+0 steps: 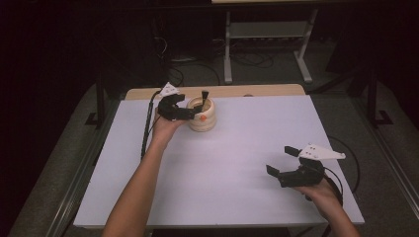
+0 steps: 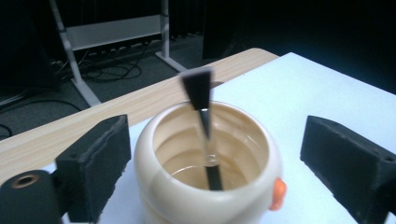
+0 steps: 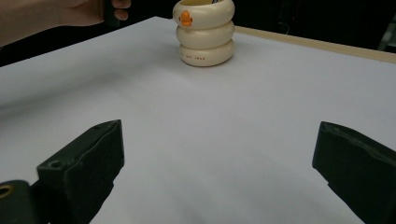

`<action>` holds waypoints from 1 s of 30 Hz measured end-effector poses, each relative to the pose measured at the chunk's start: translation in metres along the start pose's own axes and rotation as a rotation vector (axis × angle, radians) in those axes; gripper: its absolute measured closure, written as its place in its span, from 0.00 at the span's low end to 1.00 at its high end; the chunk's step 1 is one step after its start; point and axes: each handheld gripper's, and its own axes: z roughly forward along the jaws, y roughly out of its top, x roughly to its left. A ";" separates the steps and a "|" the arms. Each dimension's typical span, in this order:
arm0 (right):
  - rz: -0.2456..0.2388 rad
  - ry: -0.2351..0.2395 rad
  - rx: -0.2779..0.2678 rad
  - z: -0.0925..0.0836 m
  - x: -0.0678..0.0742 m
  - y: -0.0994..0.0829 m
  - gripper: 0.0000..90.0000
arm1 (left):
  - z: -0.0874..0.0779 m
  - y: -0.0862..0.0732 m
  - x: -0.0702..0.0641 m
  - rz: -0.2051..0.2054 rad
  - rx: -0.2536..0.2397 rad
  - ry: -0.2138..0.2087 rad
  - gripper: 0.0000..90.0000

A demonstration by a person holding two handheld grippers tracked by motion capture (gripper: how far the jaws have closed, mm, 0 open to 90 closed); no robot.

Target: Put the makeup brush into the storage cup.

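A cream ribbed pot (image 1: 202,118) with an orange knob stands at the far left of the white table (image 1: 222,163). A brush (image 1: 204,95) stands inside it, black bristles up. My left gripper (image 1: 185,106) is at the pot's left side, open. In the left gripper view its jaws (image 2: 219,154) stand wide on either side of the pot (image 2: 187,196), and the brush (image 2: 198,91) leans free between them, touched by neither pad. My right gripper (image 1: 280,160) rests open at the near right, nothing between its jaws (image 3: 219,154). It faces the pot (image 3: 204,35).
A wooden strip (image 1: 237,91) runs along the table's far edge. Behind it on the dark floor stand a metal frame (image 1: 267,44) and loose cables (image 1: 197,66). The person's left hand (image 3: 70,11) shows at the top left of the right gripper view.
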 end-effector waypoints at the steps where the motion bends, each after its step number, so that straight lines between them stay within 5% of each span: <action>1: 0.002 0.001 -0.003 0.000 0.000 0.000 0.02 | -0.002 0.000 0.000 -0.004 0.001 -0.001 0.03; 30: -0.009 -0.006 0.000 0.001 0.001 0.000 0.02 | -0.069 -0.016 -0.021 -0.003 -0.060 -0.066 0.01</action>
